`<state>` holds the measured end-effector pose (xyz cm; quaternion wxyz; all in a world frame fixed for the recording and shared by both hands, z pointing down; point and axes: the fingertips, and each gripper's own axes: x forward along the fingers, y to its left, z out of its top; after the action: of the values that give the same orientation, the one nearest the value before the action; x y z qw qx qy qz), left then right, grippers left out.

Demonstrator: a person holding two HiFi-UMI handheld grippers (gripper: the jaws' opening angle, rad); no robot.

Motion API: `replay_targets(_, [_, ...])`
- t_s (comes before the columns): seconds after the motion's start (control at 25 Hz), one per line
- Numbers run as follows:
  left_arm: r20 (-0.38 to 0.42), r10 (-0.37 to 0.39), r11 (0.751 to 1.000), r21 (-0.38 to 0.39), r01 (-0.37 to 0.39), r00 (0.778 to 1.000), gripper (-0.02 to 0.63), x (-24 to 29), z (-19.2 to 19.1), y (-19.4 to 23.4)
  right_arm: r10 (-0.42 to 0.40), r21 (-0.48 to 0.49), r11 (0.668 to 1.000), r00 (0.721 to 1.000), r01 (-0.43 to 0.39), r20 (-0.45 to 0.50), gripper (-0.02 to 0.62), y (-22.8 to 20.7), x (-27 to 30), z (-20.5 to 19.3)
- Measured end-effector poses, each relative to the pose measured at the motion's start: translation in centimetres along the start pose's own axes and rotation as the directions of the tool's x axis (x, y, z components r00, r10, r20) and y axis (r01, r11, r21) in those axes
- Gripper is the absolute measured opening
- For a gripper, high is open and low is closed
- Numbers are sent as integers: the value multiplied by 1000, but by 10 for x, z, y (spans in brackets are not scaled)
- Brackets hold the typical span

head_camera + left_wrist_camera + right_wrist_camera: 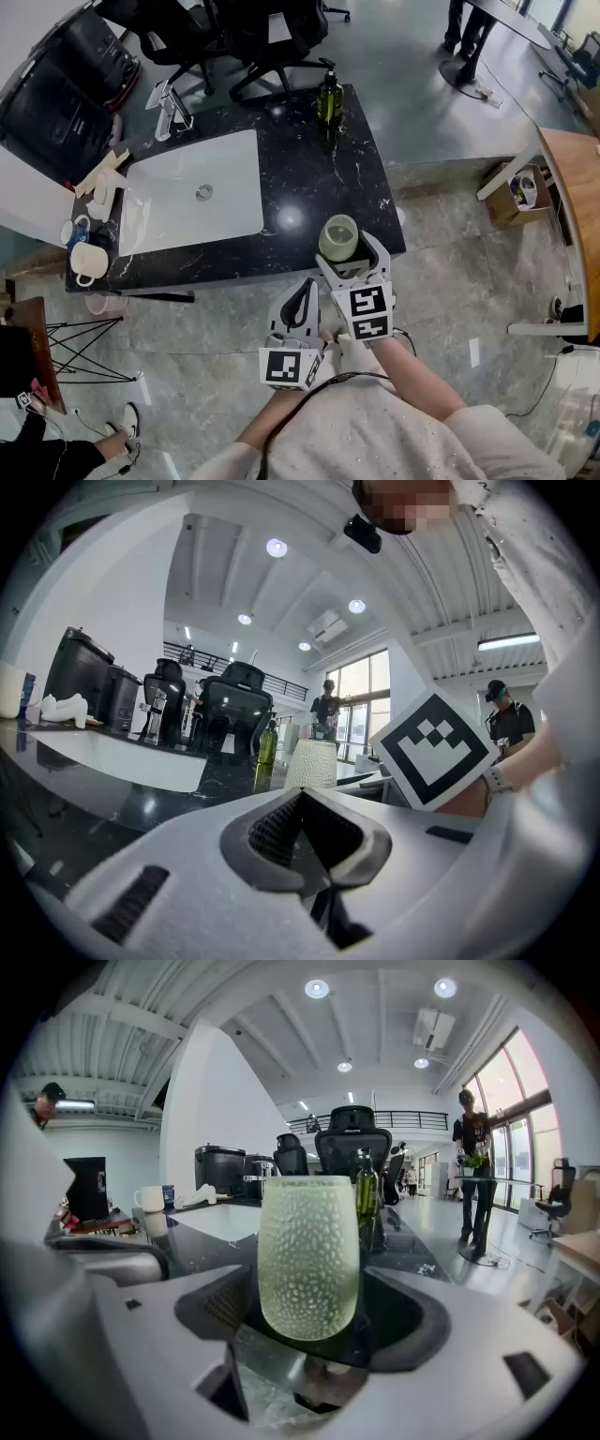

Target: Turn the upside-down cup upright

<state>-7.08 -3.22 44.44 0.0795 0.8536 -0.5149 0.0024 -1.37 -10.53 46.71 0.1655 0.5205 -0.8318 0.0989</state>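
Observation:
A pale green dimpled cup (338, 238) (308, 1255) stands mouth-up near the front right corner of the black marble counter (309, 169). My right gripper (345, 255) (309, 1321) reaches in from the counter's front edge, its jaws spread wide, one pad against each side of the cup. The cup's rounded base rests on the counter. My left gripper (302, 292) (302, 803) hangs just left of the right one, below the counter's front edge, shut and holding nothing. From the left gripper view the cup (311, 764) shows beyond the closed tips.
A white sink (155, 234) fills the counter's left half, with a faucet (172, 108) behind it. A green soap bottle (329, 97) stands at the back edge. Mugs (86, 258) sit at the left end. Office chairs (272, 37) stand behind; a wooden table (577, 197) is at the right.

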Motion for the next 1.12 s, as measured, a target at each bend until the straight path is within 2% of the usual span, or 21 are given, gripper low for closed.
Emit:
replay_targets(0.4, [-6,17,1000,-6,-17,1000,5,1,-2,8,16,-17,1000,1000,-16,-3,333,-2,1,-3])
replay_targets(0.56, [-1,26,1000,-10,-26,1000,5,3,0,10,80,99,992,997,-80,2,333,-2,-6,-2])
replay_targets(0.68, [5,32,999,-12,-32,999,5,6,4,11,147,224,964,989,-145,11,331,1,-10,4])
replay_targets(0.84, [9,44,999,-19,-44,999,5,6,9,12,251,399,884,967,-242,29,331,10,-15,11])
replay_targets(0.96, [15,59,998,-23,-58,998,5,3,13,14,332,484,817,942,-314,51,331,20,-19,15])
replay_targets(1.04, [15,76,997,-32,-76,997,5,0,13,18,388,560,745,918,-362,76,331,28,-21,19])
replay_targets(1.12, [15,94,995,-29,-93,995,5,-3,16,21,436,661,637,892,-397,115,331,35,-22,22])
